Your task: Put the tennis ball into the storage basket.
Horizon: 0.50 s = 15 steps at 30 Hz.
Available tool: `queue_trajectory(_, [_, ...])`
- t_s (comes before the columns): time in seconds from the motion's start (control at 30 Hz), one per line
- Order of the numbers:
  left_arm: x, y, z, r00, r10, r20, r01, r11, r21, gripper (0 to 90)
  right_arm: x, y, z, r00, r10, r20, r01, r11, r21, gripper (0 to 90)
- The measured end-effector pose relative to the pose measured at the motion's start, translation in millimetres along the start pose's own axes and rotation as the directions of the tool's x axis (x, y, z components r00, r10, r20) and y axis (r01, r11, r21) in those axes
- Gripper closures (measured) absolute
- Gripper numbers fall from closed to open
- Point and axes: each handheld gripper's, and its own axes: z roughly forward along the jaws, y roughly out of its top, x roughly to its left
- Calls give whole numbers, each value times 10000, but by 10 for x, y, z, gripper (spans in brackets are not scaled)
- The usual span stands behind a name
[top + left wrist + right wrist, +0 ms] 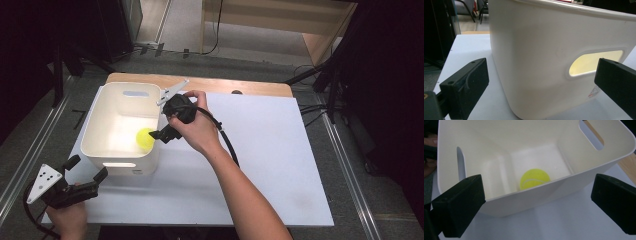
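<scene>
High view shows the right gripper (159,134) held at the right rim of the white bin (95,131), jaws wide and empty, with the yellow tennis ball (145,139) lying on the bin floor just ahead of them. Left gripper (89,170) hovers over the worktop (280,165) beside the bin's near wall, jaws wide and gripping nothing.

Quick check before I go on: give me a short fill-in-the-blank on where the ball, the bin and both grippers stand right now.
1. The yellow tennis ball lies inside the white ____.
2. The right gripper is at the bin's rim with its jaws ____.
3. The left gripper, near the table's front-left corner, holds ____.
4. The bin stands on a white ____ laid over the wooden table.

Missing words: bin; open; nothing; sheet
</scene>
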Motion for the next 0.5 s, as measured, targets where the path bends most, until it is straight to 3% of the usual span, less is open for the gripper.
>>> queue_trajectory(0.5, [3,-1,1,10000,-10,6,10,10000,-14,0,-55,-228,-161,9983,460,360,-455,9989,-138,0])
